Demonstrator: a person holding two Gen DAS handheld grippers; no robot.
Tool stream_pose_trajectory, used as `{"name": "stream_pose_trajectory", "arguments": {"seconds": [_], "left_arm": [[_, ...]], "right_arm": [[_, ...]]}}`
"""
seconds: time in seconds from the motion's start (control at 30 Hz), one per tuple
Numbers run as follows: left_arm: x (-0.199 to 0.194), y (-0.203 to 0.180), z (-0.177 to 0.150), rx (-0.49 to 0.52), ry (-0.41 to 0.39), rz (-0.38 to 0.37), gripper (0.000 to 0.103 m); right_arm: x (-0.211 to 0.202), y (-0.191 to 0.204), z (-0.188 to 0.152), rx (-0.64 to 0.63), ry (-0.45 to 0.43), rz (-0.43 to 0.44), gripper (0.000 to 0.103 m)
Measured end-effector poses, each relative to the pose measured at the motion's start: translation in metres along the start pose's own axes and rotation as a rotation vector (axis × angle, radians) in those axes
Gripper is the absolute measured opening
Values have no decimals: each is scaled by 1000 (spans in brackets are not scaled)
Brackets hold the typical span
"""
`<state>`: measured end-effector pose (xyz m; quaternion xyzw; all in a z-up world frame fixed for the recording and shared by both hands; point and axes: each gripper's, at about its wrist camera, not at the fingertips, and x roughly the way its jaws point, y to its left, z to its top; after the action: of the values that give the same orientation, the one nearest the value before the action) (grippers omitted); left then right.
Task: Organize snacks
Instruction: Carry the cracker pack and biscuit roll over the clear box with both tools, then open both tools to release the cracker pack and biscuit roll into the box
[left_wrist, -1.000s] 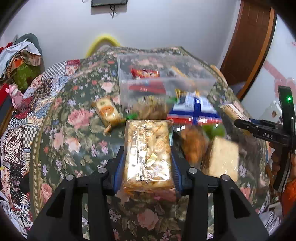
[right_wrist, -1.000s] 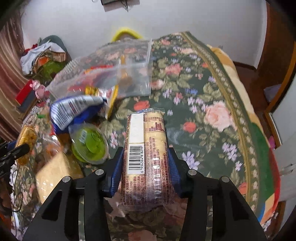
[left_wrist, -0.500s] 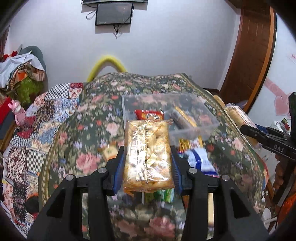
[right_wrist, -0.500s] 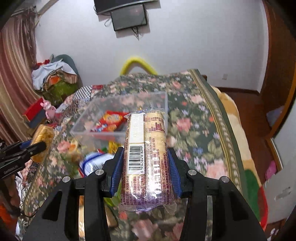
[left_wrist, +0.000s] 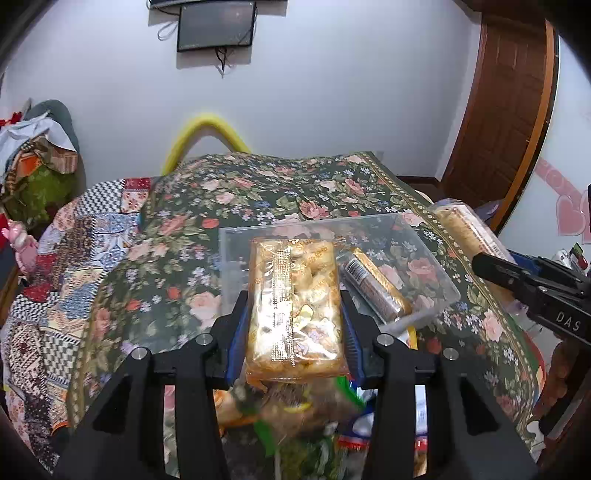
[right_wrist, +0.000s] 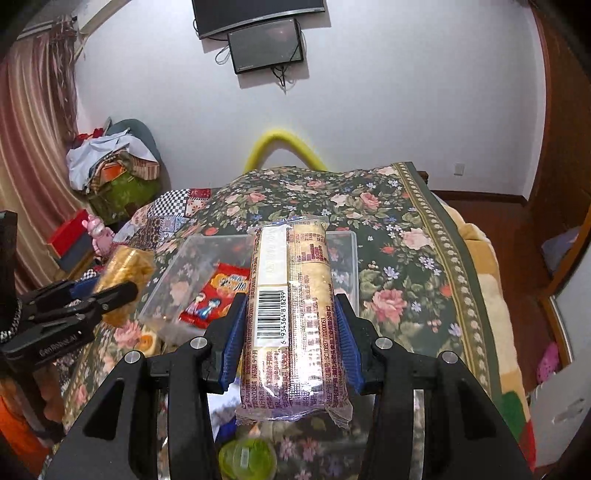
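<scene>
My left gripper (left_wrist: 293, 328) is shut on a clear pack of golden puffed snacks (left_wrist: 293, 306), held in the air in front of a clear plastic bin (left_wrist: 436, 269) on the floral cloth. A brown-and-gold roll pack (left_wrist: 376, 288) lies in the bin. My right gripper (right_wrist: 290, 339) is shut on a long biscuit pack with a barcode (right_wrist: 291, 325), held above the near edge of the same bin (right_wrist: 166, 284), which also holds a red snack bag (right_wrist: 218, 295). Each gripper shows in the other's view: the right (left_wrist: 517, 280), the left (right_wrist: 85, 299).
Loose snacks lie below the grippers: blurred packets (left_wrist: 295, 417) and a green-lidded cup (right_wrist: 245, 458). The floral cloth (right_wrist: 399, 236) stretches far and right of the bin. A clothes pile (right_wrist: 110, 166) and a yellow arch (right_wrist: 284, 144) stand by the wall.
Both grippers have risen and tilted up with their packs, moving toward the bin. The bin now sits lower and nearer in both views, and more wall shows.
</scene>
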<state>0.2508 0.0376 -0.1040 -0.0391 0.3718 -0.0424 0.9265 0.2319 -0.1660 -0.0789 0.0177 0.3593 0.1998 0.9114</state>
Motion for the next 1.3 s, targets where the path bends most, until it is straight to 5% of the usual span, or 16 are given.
{"name": "stream_pose_trajectory", "arguments": {"seconds": [0.73,1.3], "left_arm": [[124,-39,23,55,190,-68,45],[85,-40,27,57,160,-81,46]], "right_arm": [[91,-22,9,16,130,-10,43],[81,-20,11,4,150,-15,43]]}}
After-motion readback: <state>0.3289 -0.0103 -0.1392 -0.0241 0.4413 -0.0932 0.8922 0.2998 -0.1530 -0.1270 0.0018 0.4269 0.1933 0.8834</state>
